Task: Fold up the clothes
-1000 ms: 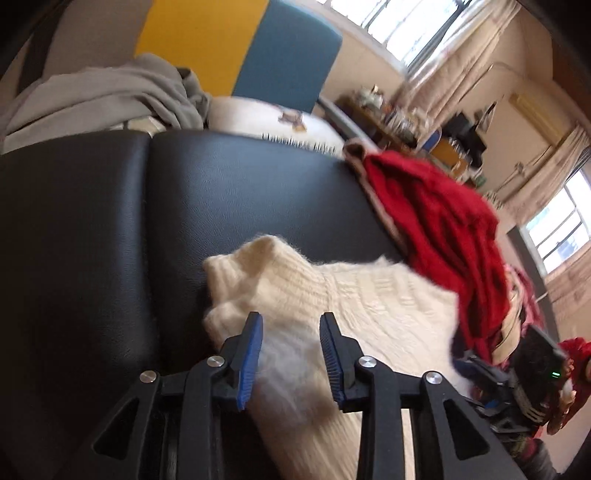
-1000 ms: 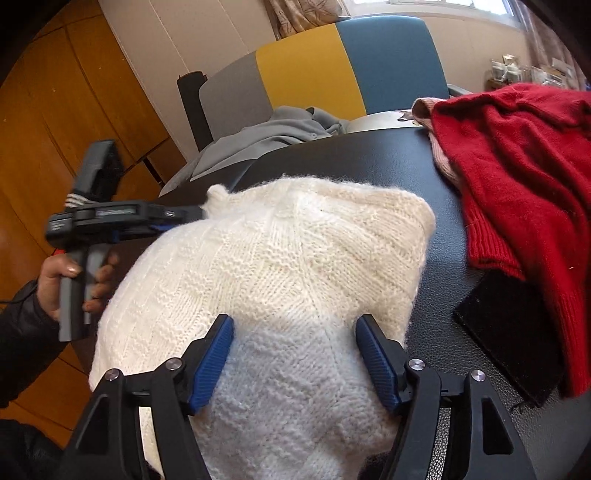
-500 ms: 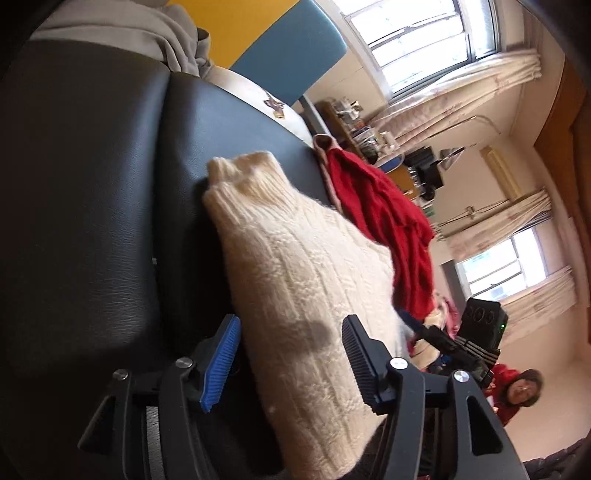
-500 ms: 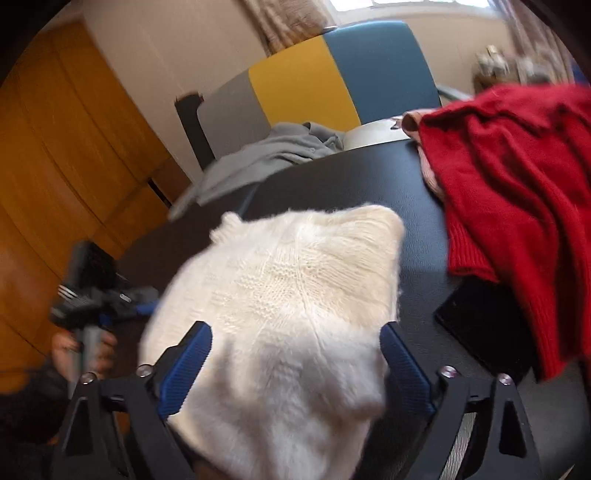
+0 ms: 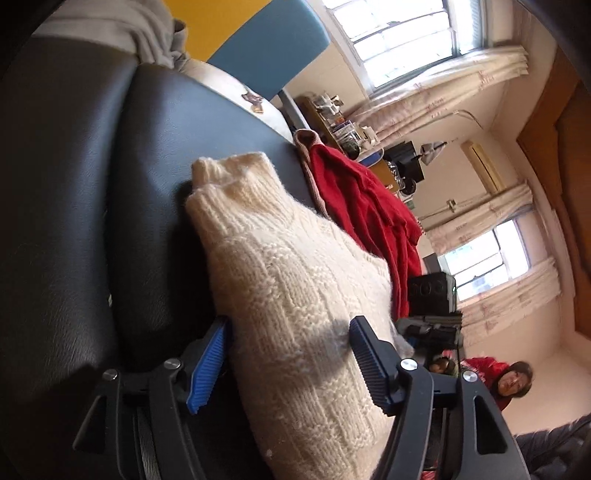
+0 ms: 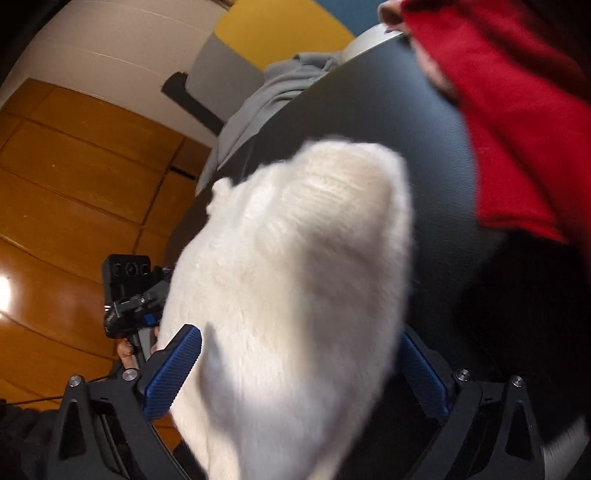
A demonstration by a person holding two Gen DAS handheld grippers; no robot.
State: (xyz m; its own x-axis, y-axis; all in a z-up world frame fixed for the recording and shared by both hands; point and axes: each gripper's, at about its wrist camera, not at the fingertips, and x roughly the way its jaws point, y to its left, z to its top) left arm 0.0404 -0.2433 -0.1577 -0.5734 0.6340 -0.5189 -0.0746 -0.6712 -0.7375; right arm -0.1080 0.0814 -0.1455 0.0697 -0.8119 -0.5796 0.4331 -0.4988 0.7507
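Note:
A folded cream knit sweater (image 5: 288, 266) lies on the black leather surface (image 5: 74, 221), its ribbed end pointing away. My left gripper (image 5: 288, 365) is open, and the near end of the sweater fills the wide gap between its blue pads. In the right wrist view the sweater (image 6: 295, 240) is blurred and close. My right gripper (image 6: 301, 369) is open very wide, one pad on each side of the bundle. Each gripper shows in the other's view: the right one (image 5: 432, 295) behind the sweater, the left one (image 6: 129, 299) at its far side, held by a hand (image 6: 127, 350).
A red sweater (image 5: 362, 199) is heaped on the black surface just beyond the cream one, also at the upper right (image 6: 517, 129). A grey garment (image 5: 122, 29) lies at the far edge before a yellow and blue chair (image 5: 269, 48). A person (image 5: 513, 380) sits in the background.
Both grippers have opened wider around the cream sweater. Both views have tilted and moved in closer, and the sweater now looks bunched and raised at its near end.

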